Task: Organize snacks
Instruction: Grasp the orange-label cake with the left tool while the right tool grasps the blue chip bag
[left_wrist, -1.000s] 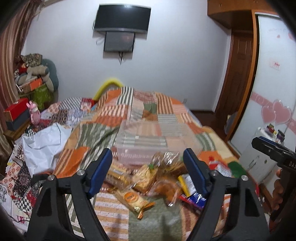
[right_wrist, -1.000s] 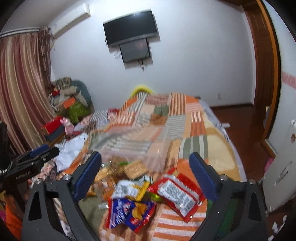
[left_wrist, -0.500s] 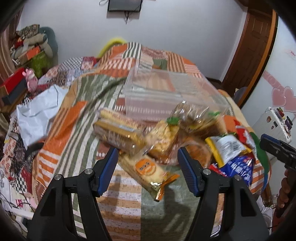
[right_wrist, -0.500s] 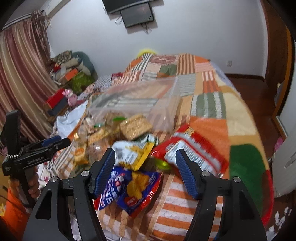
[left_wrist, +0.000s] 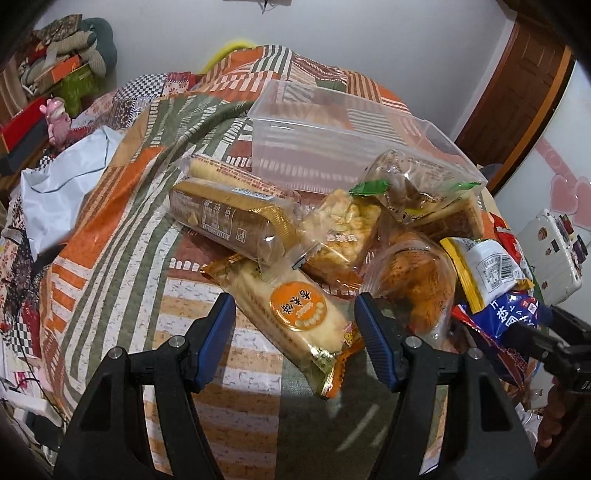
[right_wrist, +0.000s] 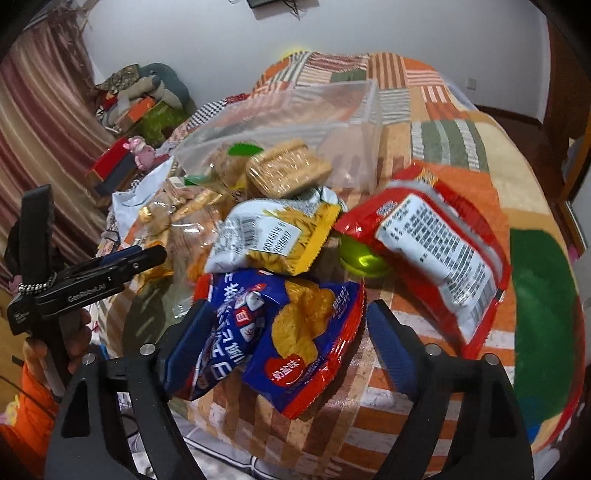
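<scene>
Both jaws spread, nothing held. Left hand-held gripper (left_wrist: 295, 325) straddles the rice cracker pack (left_wrist: 295, 306); right hand-held gripper (right_wrist: 280, 332) straddles the blue chip bag (right_wrist: 280, 332). Snacks piled on bed before the clear bin (left_wrist: 332, 147). Risk: slick, overlapping wrappers may slip or drag neighbours off the edge.

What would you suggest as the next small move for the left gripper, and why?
Probably ease the left gripper down and shut it on the rice cracker pack. Its fingers are open on either side of that pack, which lies nearest on the quilt, and the clear bin behind the pile looks empty.
</scene>
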